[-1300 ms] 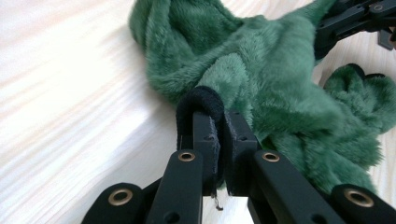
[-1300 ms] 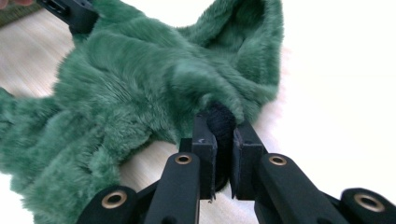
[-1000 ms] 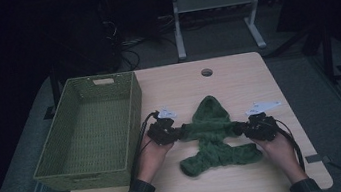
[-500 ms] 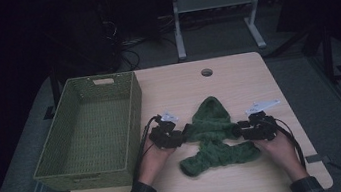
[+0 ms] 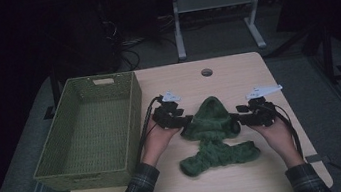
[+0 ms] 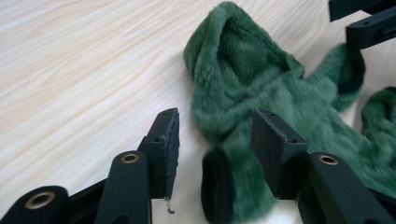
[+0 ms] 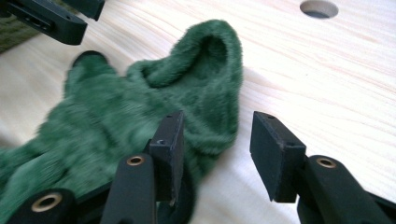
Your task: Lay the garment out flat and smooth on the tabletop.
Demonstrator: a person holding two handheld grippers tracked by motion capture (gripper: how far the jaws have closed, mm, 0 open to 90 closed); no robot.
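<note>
A green fuzzy garment (image 5: 213, 125) lies crumpled on the wooden table (image 5: 236, 74), its hood toward the far side. My left gripper (image 5: 187, 120) is at its left edge and my right gripper (image 5: 235, 119) at its right edge. Both pairs of jaws have just been opening. In the left gripper view, a black-cuffed sleeve (image 6: 215, 186) lies loose between my left gripper's (image 6: 217, 126) parted jaws, and the pads are not pressing on it. In the right gripper view, my right gripper (image 7: 217, 123) stands open over the garment's (image 7: 140, 102) edge and bare wood.
A green woven basket (image 5: 133, 116) stands at the table's left, close beside the left hand. A round cable hole (image 5: 206, 72) sits near the far edge. Cables trail from both grippers. A dark floor and a desk frame lie beyond the table.
Both pairs of jaws have opened and let go of the sleeves. Both hands have moved a little toward the far side. The garment has slumped inward from its stretched-out shape.
</note>
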